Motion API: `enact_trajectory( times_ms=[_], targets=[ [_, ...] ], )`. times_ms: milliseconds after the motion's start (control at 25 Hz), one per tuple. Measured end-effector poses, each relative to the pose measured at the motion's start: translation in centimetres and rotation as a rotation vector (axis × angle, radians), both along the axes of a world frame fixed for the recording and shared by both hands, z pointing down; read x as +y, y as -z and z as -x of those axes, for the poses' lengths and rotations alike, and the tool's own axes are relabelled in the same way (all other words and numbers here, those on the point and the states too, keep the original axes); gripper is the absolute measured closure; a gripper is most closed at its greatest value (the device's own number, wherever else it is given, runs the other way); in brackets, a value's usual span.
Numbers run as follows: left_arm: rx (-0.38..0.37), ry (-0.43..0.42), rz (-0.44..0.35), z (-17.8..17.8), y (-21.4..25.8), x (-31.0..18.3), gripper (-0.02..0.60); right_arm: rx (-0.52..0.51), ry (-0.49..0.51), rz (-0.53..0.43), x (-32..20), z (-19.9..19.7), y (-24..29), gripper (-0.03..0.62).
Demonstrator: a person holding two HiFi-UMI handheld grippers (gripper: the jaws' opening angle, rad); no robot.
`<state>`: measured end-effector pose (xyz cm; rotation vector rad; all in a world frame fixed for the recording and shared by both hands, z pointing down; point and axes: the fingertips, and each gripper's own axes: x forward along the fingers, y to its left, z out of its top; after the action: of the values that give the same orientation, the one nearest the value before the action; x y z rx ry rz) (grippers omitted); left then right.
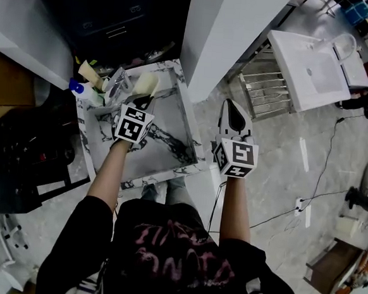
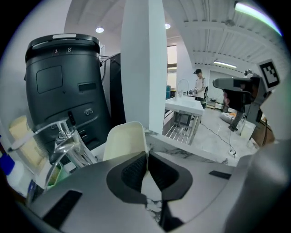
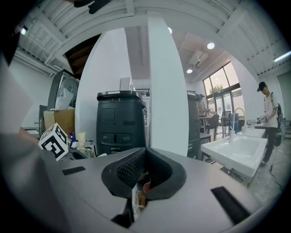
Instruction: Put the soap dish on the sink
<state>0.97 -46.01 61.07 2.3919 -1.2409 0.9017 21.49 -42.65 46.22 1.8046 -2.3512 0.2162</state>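
Note:
The cream soap dish [image 1: 146, 83] is at the back of the marble sink [image 1: 186, 132], beside the chrome faucet [image 1: 116, 84]. My left gripper [image 1: 142, 100] is shut on the dish's near edge. In the left gripper view, the dish [image 2: 125, 141] stands up out of the closed jaws of the left gripper [image 2: 146, 157], with the faucet [image 2: 66, 136] to its left. Whether the dish touches the sink rim is hidden. My right gripper [image 1: 233, 106] hangs over the floor just right of the sink. This gripper [image 3: 144, 152] is shut and empty.
A blue-capped bottle [image 1: 80, 89] and other toiletries crowd the sink's back left corner. A black bin [image 1: 112, 11] stands behind the sink, with a white pillar [image 1: 225, 32] to its right. Farther right are a metal rack [image 1: 268, 86] and a white washbasin [image 1: 311, 67]. A black chair [image 1: 18, 155] stands at the left.

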Motion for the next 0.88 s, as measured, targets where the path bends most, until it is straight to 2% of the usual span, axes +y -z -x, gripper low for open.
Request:
enact_trajectory(
  times_ms=[280, 560, 880],
  targets=[
    [-0.018, 0.005, 0.084, -0.3, -3.7, -2.0, 0.553, 0.021, 0.001, 0.029, -1.5, -1.2, -2.0, 0.580],
    [-0.074, -0.001, 0.144, -0.3, -6.9, -3.6, 0.552, 0.026, -0.020, 0.069, -2.1, -3.0, -3.8, 0.580],
    [-0.108, -0.014, 0.163, -0.8, -8.4, -4.1, 0.552, 0.034, -0.038, 0.109, -2.2, -4.7, -5.4, 0.580]
  ],
)
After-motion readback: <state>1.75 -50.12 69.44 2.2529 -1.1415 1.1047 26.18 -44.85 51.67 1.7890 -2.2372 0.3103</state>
